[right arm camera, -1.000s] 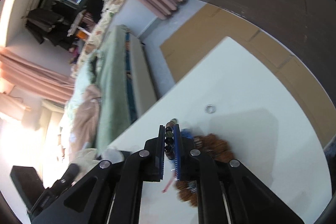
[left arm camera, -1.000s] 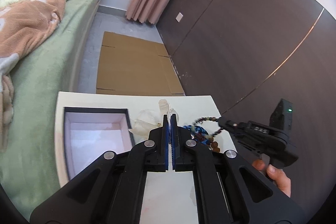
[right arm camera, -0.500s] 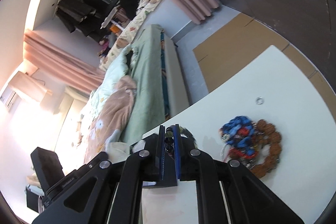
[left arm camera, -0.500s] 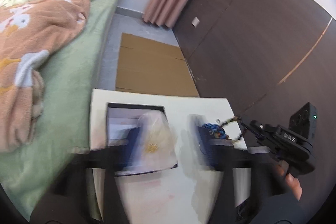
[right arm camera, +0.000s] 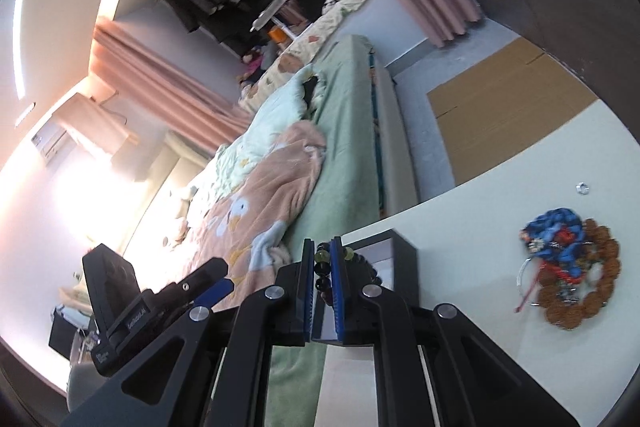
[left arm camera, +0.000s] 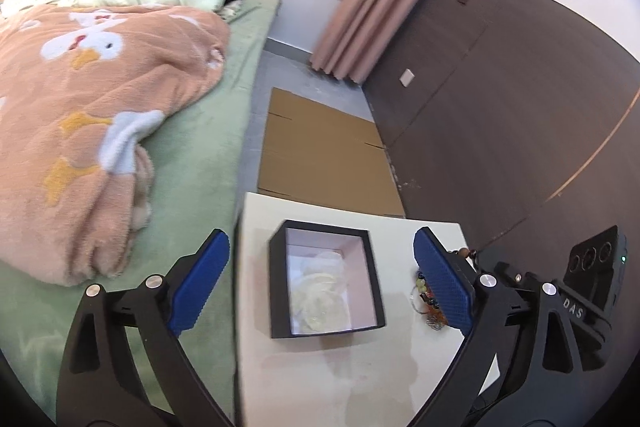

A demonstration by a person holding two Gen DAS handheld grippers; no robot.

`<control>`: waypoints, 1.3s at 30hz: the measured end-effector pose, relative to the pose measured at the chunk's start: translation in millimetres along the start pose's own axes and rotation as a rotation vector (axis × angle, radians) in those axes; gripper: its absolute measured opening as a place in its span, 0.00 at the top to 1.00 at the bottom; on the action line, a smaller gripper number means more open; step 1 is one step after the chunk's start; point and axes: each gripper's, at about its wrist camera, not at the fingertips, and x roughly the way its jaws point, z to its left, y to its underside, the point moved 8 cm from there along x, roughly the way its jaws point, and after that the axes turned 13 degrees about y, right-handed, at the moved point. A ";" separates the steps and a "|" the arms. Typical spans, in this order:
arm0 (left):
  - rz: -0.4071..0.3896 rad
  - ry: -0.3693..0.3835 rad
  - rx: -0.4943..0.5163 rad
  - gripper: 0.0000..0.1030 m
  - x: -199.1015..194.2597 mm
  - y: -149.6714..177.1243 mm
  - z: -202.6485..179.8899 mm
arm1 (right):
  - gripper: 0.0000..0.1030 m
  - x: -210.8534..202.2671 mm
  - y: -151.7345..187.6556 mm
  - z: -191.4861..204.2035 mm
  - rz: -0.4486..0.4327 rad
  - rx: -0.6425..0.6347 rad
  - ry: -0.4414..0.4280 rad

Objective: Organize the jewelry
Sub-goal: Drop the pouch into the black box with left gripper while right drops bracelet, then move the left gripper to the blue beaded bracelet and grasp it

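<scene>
A black box (left arm camera: 326,283) with a pale lining stands open on the white table (left arm camera: 320,379); a clear plastic bag (left arm camera: 320,295) lies inside it. My left gripper (left arm camera: 320,283) is wide open above the box, one finger on each side. My right gripper (right arm camera: 322,267) is shut on a dark bead bracelet (right arm camera: 323,269) and holds it over the near corner of the box (right arm camera: 394,259). It shows at the right of the left wrist view (left arm camera: 492,267). A heap of blue and brown bead jewelry (right arm camera: 568,267) lies on the table, and a small silver ring (right arm camera: 582,189) beyond it.
A bed with a green sheet (left arm camera: 192,163) and a pink blanket (left arm camera: 92,83) runs along the table's left side. Flat cardboard (left arm camera: 324,151) lies on the floor beyond the table. A dark panelled wall (left arm camera: 500,107) stands to the right.
My left gripper opened and dropped the clear bag into the box, then drew back. My right gripper lifted the bead bracelet off the heap and carried it left toward the box.
</scene>
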 end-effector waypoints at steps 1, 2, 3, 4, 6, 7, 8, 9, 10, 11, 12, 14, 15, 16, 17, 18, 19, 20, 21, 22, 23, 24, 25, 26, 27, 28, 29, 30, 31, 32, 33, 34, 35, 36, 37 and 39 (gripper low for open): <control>-0.003 -0.003 -0.009 0.10 -1.4 -0.4 3.3 | 0.92 3.6 2.3 4.4 0.007 -0.013 0.005; -0.006 -0.005 -0.019 0.10 -2.6 -0.9 6.4 | 0.92 7.5 3.5 7.3 0.013 -0.020 0.007; -0.010 -0.005 -0.031 0.10 -4.2 -1.7 10.2 | 0.92 10.7 5.3 10.7 0.018 -0.027 0.008; -0.015 -0.005 -0.039 0.10 -5.9 -2.6 13.0 | 0.92 15.5 6.5 14.3 0.022 -0.035 0.013; -0.022 -0.006 -0.048 0.10 -9.3 -3.6 15.6 | 0.89 23.6 8.9 23.8 0.012 -0.055 -0.005; -0.024 -0.006 -0.049 0.10 -11.2 -3.7 16.6 | 0.88 26.3 10.4 27.7 0.009 -0.065 -0.013; -0.026 -0.005 -0.050 0.10 -12.3 -4.0 17.5 | 0.74 32.5 13.9 30.6 0.022 -0.082 -0.010; -0.027 -0.005 -0.050 0.10 -13.4 -3.9 17.6 | 0.55 42.0 19.5 31.9 0.057 -0.096 -0.001; -0.028 -0.006 -0.051 0.10 -14.3 -4.1 17.9 | 0.26 45.0 21.5 30.6 0.064 -0.095 0.004; -0.029 -0.005 -0.051 0.10 -14.5 -4.0 18.1 | 0.25 43.4 22.0 27.6 0.042 -0.087 0.017; -0.028 -0.006 -0.051 0.10 -14.3 -4.1 18.1 | 0.25 40.5 20.6 23.2 0.025 -0.082 0.031; -0.025 -0.008 -0.048 0.10 -12.8 -3.1 17.0 | 0.29 35.3 17.8 15.8 0.035 -0.055 0.024; -0.021 -0.009 -0.045 0.10 -11.2 -2.3 16.1 | 0.29 31.3 15.8 11.7 0.031 -0.043 0.027; -0.016 -0.009 -0.041 0.10 -9.9 -1.7 14.1 | 0.29 25.1 12.1 5.2 0.020 -0.032 0.044; -0.011 -0.009 -0.035 0.10 -8.3 -0.6 12.0 | 0.29 17.9 8.2 -2.8 0.010 -0.024 0.073; -0.005 -0.008 -0.028 0.10 -6.0 1.0 9.0 | 0.29 12.5 6.0 -8.7 0.005 -0.017 0.096; 0.001 -0.007 -0.020 0.10 -3.5 2.7 5.6 | 0.29 8.5 4.7 -14.0 0.001 -0.013 0.112; 0.004 -0.006 -0.014 0.10 -1.7 3.9 3.0 | 0.29 2.9 2.7 -20.4 -0.001 -0.008 0.132; 0.008 -0.005 -0.005 0.10 1.1 5.9 -1.6 | 0.28 -2.4 0.9 -27.7 0.000 -0.004 0.159; 0.011 -0.004 0.002 0.10 3.5 7.4 -5.5 | 0.28 -4.1 -0.2 -32.7 0.001 -0.002 0.182; 0.018 -0.001 0.012 0.10 7.1 9.7 -10.7 | 0.28 -7.7 -0.8 -39.0 0.002 0.001 0.206; 0.023 0.002 0.018 0.10 9.8 11.0 -14.1 | 0.28 -12.6 -1.4 -48.6 0.005 0.011 0.233; 0.029 0.004 0.024 0.10 13.2 12.8 -18.3 | 0.28 -15.3 -1.9 -53.7 0.008 0.021 0.245; 0.037 0.008 0.033 0.10 17.3 15.6 -23.8 | 0.28 -18.9 -1.8 -62.6 0.013 0.036 0.262; 0.042 0.012 0.040 0.10 20.5 17.4 -27.5 | 0.28 -23.4 -1.7 -72.4 0.018 0.051 0.284; 0.047 0.015 0.047 0.10 23.2 19.5 -32.0 | 0.28 -27.1 -1.6 -80.1 0.021 0.062 0.301; 0.053 0.019 0.055 0.10 26.2 21.8 -36.6 | 0.28 -31.2 -1.8 -87.1 0.021 0.069 0.316; 0.060 0.024 0.066 0.10 29.4 25.1 -42.6 | 0.28 -34.7 -2.0 -93.4 0.021 0.075 0.327; 0.065 0.030 0.078 0.10 33.4 28.4 -49.0 | 0.28 -37.2 -1.5 -97.7 0.022 0.080 0.334; 0.070 0.037 0.087 0.10 36.8 31.1 -54.5 | 0.28 -41.1 -0.9 -104.8 0.025 0.090 0.346; 0.076 0.045 0.096 0.10 40.5 33.9 -60.0 | 0.28 -43.6 -0.1 -110.4 0.027 0.098 0.357; 0.080 0.052 0.103 0.10 43.5 36.2 -64.3 | 0.28 -45.0 0.6 -114.5 0.029 0.105 0.365; 0.086 0.058 0.108 0.10 47.3 38.7 -69.1 | 0.28 -46.9 0.7 -119.4 0.031 0.114 0.373; 0.093 0.067 0.114 0.10 52.4 41.8 -74.8 | 0.28 -49.3 1.1 -126.4 0.032 0.127 0.381; 0.100 0.076 0.117 0.10 57.3 44.7 -80.0 | 0.28 -50.9 1.3 -130.9 0.032 0.136 0.387; 0.114 0.089 0.123 0.10 67.2 50.3 -88.9 | 0.29 -54.7 0.0 -142.8 0.029 0.161 0.401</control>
